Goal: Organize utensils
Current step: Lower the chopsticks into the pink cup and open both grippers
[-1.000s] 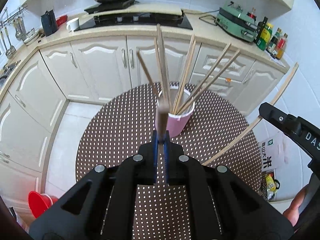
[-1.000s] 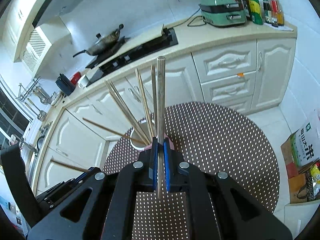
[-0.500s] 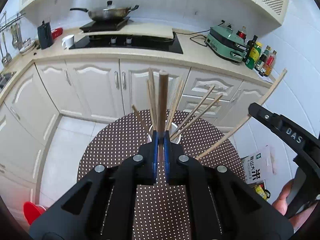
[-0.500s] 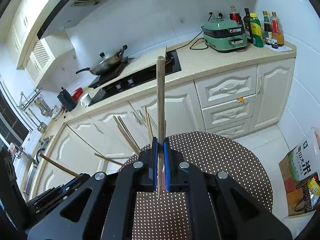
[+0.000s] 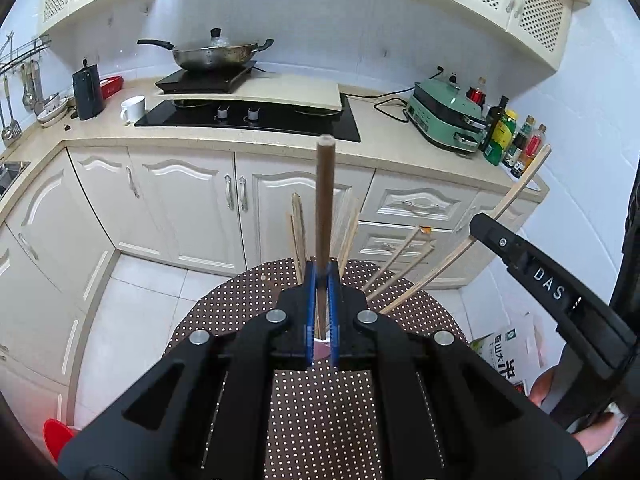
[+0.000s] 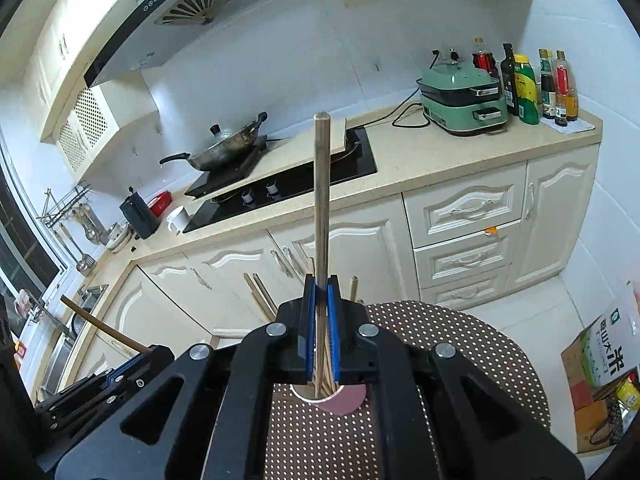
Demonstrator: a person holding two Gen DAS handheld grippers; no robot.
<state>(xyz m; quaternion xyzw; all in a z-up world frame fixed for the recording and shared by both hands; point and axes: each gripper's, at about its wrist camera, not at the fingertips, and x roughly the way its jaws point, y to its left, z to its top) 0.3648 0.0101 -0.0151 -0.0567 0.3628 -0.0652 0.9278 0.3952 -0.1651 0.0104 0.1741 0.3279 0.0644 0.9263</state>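
My left gripper (image 5: 321,280) is shut on a dark brown chopstick (image 5: 322,200) that points up and away. My right gripper (image 6: 321,292) is shut on a light wooden chopstick (image 6: 321,200), also pointing up. A pink cup (image 6: 344,398) stands on the dotted round table (image 6: 460,344), just under both grippers and mostly hidden by them. Several wooden chopsticks (image 5: 396,256) stand in it and fan out. In the left wrist view the right gripper (image 5: 480,222) shows at the right, with its chopstick (image 5: 524,184). In the right wrist view the left gripper (image 6: 154,350) shows at lower left.
White kitchen cabinets (image 5: 192,200) and a counter with a black hob (image 5: 248,116), a wok (image 5: 216,54) and a green appliance (image 5: 448,120) run behind the table. Bottles (image 6: 528,84) stand at the counter's right end. A bag (image 6: 612,352) and a box sit on the floor at right.
Both grippers have lifted and tilted up with their chopsticks. The cup has dropped low in both views and is now mostly hidden behind the jaws.
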